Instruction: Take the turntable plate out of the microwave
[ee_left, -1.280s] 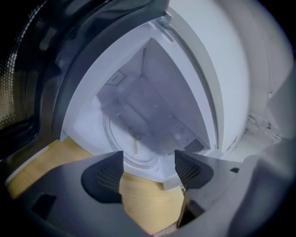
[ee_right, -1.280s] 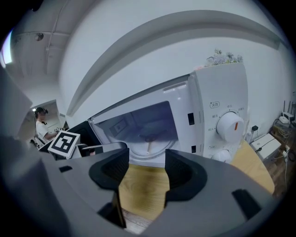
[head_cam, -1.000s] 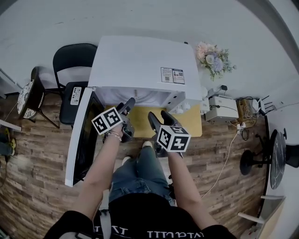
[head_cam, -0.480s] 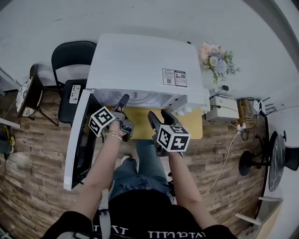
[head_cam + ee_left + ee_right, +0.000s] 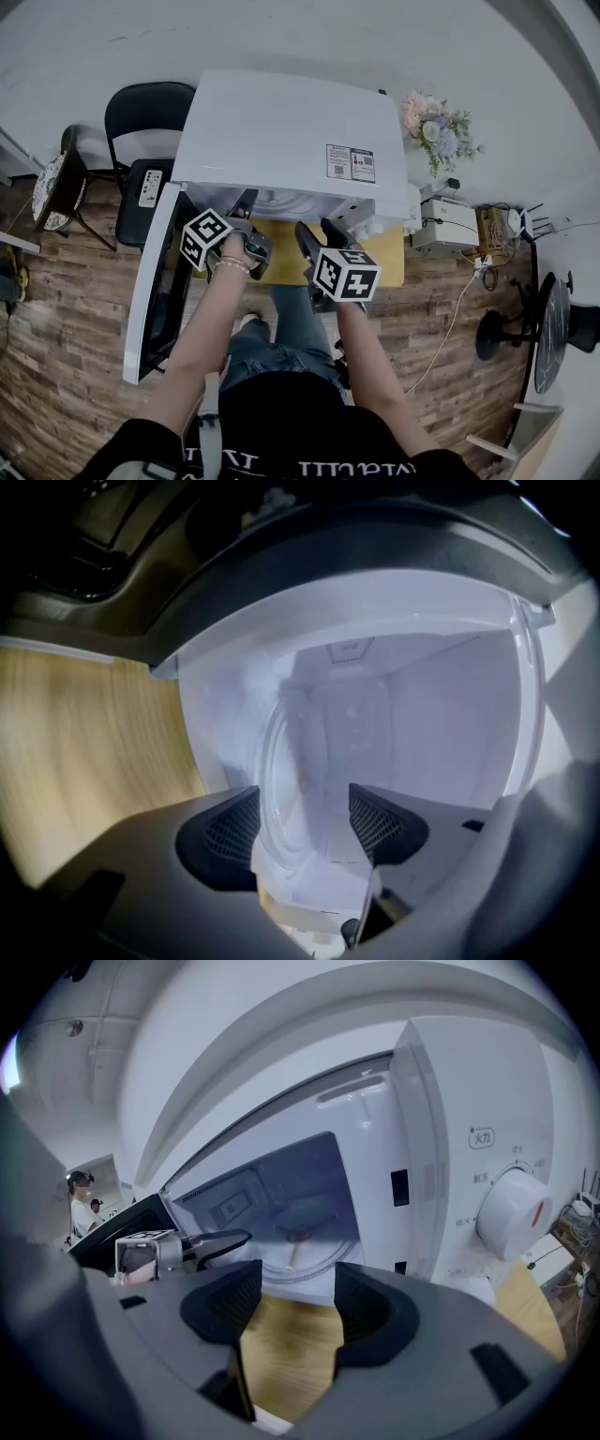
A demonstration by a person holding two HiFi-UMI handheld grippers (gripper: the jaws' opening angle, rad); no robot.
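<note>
The white microwave point(image 5: 291, 122) stands on a yellow wooden table point(image 5: 386, 258) with its door point(image 5: 150, 291) swung open to the left. Inside lies the clear glass turntable plate point(image 5: 302, 1246). My left gripper point(image 5: 246, 204) reaches into the left of the cavity mouth, rolled on its side. In the left gripper view, my left gripper point(image 5: 302, 808) has its jaws closing, and the plate point(image 5: 279, 780) shows edge-on between them, with neither pad touching it. My right gripper point(image 5: 317, 232) hovers in front of the opening. In its own view, my right gripper point(image 5: 292, 1297) stands open over bare table.
The control dial point(image 5: 511, 1208) sits right of the cavity. A black chair point(image 5: 150, 117) stands left of the microwave, flowers point(image 5: 439, 124) at the back right, and a white box point(image 5: 446, 225) with cables on the floor. A person point(image 5: 82, 1211) stands far off.
My left gripper has rolled about its own axis and moved closer to the cavity mouth. My right gripper has edged slightly toward the microwave with its jaws unchanged.
</note>
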